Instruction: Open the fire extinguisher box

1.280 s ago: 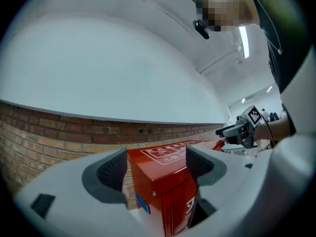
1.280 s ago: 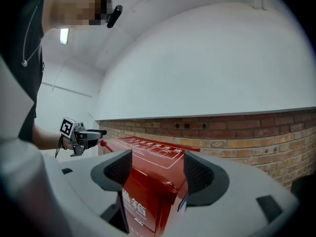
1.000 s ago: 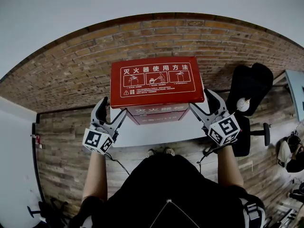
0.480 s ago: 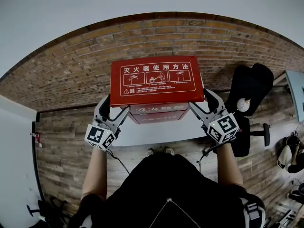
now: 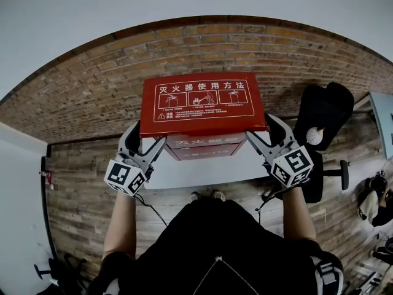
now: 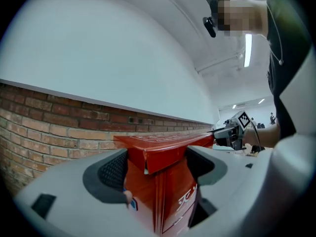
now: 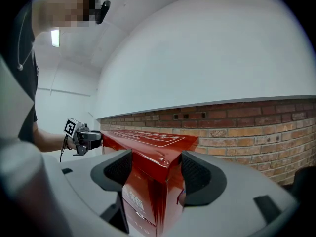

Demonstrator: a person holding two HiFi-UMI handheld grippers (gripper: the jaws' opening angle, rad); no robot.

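**Q:** How many task items are seen, and where is each located?

**A:** One red fire extinguisher box is seen. It is set on a white bench against a brick wall. One red lid is carried on top of the box. White lettering and three pictogram panels are printed on the lid.

**Q:** How many tongs are in use, and how are they placed?

**A:** Two are in use, one held in each hand. The left tongs are set at the lid's near left corner. The right tongs are set at its near right corner.

**Q:** What is the state of the jaws?

**A:** On both tongs the two jaws are held wide apart. In the left gripper view, the lid's corner is framed between the two dark pads, and the box's vertical edge is seen below it. The same arrangement is shown in the right gripper view. Neither corner is seen to be clamped.

**Q:** What else is recorded?

**A:** One black chair is seen on the wooden floor, right of the bench.
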